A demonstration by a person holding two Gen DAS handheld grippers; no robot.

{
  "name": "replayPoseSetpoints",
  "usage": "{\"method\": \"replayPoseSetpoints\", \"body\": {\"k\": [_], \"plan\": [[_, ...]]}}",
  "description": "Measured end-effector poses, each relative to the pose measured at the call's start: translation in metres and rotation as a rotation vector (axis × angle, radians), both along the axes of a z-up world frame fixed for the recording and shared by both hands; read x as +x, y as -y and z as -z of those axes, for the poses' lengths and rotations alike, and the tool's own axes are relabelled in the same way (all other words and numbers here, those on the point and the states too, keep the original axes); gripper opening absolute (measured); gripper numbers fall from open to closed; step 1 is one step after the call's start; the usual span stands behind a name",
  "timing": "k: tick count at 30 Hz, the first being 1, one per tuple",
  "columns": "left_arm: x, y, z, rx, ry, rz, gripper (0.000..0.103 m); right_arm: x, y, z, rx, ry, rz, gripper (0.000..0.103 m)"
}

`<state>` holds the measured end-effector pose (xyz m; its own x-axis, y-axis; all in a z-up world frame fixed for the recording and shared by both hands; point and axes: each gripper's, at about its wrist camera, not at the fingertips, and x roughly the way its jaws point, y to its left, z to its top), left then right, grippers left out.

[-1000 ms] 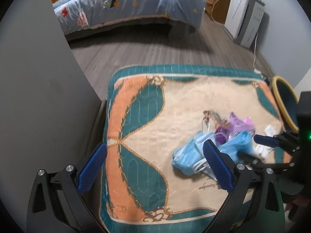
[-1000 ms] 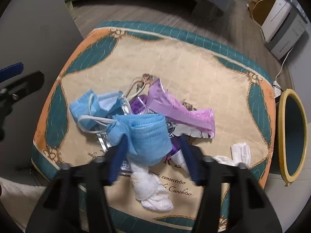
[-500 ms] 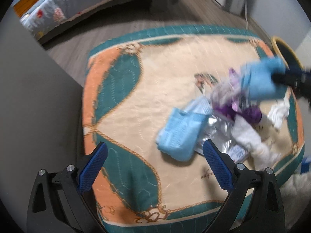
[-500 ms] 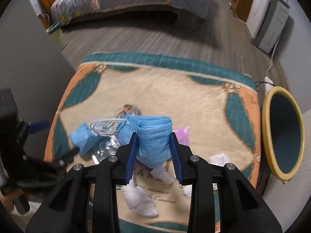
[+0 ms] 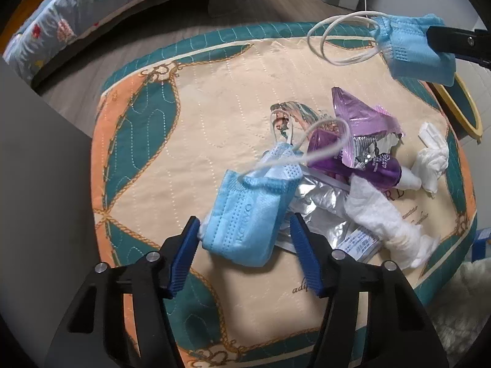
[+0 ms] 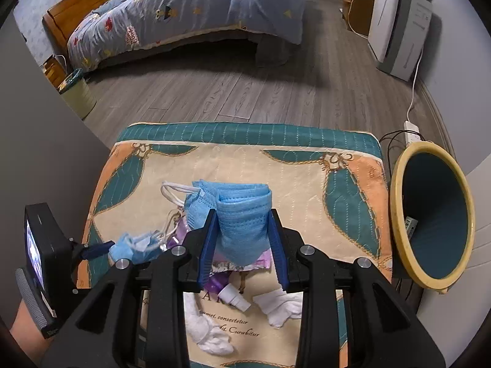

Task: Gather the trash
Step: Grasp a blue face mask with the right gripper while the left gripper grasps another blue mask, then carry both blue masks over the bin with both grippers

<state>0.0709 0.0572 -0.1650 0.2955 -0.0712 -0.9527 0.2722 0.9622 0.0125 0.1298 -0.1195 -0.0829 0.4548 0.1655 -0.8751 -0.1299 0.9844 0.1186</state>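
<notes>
My right gripper [image 6: 242, 239] is shut on a blue face mask [image 6: 242, 211] and holds it above the patterned cushion [image 6: 245, 159]; the mask also shows in the left wrist view [image 5: 414, 52]. My left gripper [image 5: 244, 245] is open, its fingers on either side of a second blue face mask [image 5: 245, 217] lying on the cushion [image 5: 184, 122]. Beside that mask lie a purple wrapper [image 5: 359, 116], a purple bottle [image 5: 377, 165], silver foil [image 5: 319, 202] and white tissues [image 5: 383, 214]. A yellow-rimmed bin [image 6: 432, 220] stands at the cushion's right edge.
A grey wall [image 5: 36, 184] rises close on the left. A bed [image 6: 184, 9] stands across the wooden floor, a white appliance [image 6: 399, 24] and a power strip [image 6: 412, 132] at the right. A small green bin [image 6: 76, 92] sits by the bed.
My right gripper lifted its blue mask higher and toward the bin side. My left gripper closed in on the second mask and its fingers narrowed around it.
</notes>
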Motion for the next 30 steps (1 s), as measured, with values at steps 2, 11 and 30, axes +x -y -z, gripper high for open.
{"method": "replayPoseSetpoints", "body": {"k": [2, 11, 30], "plan": [[0.002, -0.001, 0.001, 0.000, -0.001, 0.003, 0.043, 0.003, 0.004, 0.002, 0.004, -0.011, 0.007, 0.032], [0.005, -0.007, -0.030, -0.044, 0.136, -0.023, 0.030, 0.005, 0.008, 0.000, 0.016, -0.008, 0.017, 0.032], [0.009, 0.026, -0.096, -0.126, 0.322, -0.013, 0.030, 0.009, 0.069, -0.031, 0.081, 0.059, 0.107, 0.032]]}}
